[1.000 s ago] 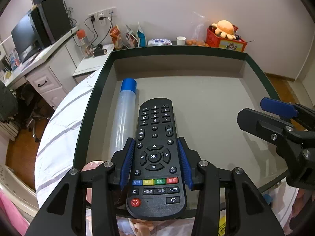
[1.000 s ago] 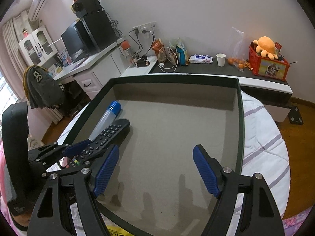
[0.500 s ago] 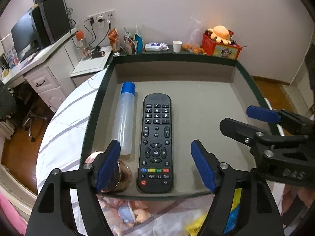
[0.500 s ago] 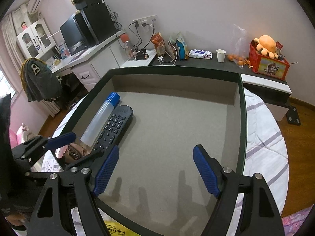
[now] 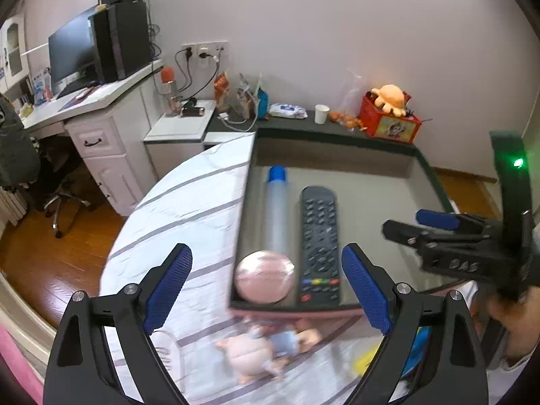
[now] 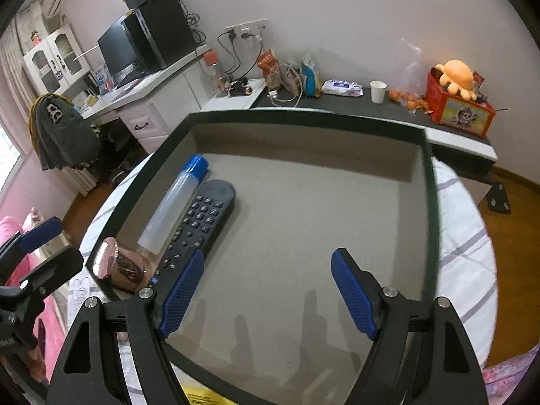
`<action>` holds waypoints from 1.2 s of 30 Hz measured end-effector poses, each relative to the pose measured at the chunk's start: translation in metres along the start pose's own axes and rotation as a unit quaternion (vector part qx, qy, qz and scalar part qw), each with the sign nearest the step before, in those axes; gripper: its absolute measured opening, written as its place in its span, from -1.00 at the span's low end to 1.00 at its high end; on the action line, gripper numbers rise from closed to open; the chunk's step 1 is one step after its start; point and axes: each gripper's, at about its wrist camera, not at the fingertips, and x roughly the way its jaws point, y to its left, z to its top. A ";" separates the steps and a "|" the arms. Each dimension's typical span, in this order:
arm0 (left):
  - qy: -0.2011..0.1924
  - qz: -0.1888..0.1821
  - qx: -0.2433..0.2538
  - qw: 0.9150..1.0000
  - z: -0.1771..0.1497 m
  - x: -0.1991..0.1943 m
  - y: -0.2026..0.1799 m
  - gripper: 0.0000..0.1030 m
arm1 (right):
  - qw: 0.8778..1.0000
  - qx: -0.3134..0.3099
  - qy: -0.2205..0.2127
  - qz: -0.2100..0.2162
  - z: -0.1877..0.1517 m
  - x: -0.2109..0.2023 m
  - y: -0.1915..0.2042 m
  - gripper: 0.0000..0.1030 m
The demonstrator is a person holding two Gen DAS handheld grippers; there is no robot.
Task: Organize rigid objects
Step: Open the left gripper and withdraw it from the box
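1. Left gripper [image 5: 266, 290] jaws are spread, nothing held, poised over the bed [image 5: 189, 216] just outside the tray's [image 6: 427, 202] left wall.
2. Right gripper [image 6: 266, 290] jaws are likewise spread and empty, above the tray's bare floor.
3. Remote [image 6: 199, 226] and blue-capped tube [image 6: 175, 202] are laid side by side along the tray's left wall; a pink round case [image 5: 264, 276] sits in the near-left corner.
4. Risk noted: the small doll [image 5: 266, 347] on the soft bed is blurred; a misjudged closure could push it away.
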 end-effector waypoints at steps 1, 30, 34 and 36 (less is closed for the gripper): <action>0.001 0.004 -0.001 1.000 -0.004 0.000 0.004 0.79 | 1.000 0.003 0.001 0.006 -0.002 0.000 0.002 0.54; -0.056 -0.016 0.039 0.998 -0.045 -0.089 -0.019 0.95 | 0.995 -0.008 -0.080 -0.053 -0.064 -0.129 0.046 0.55; -0.075 -0.019 0.049 0.996 -0.053 -0.111 -0.030 0.99 | 0.993 -0.007 -0.094 -0.065 -0.077 -0.147 0.049 0.58; -0.081 -0.023 0.054 0.995 -0.057 -0.120 -0.037 0.99 | 0.993 -0.013 -0.101 -0.067 -0.083 -0.156 0.052 0.61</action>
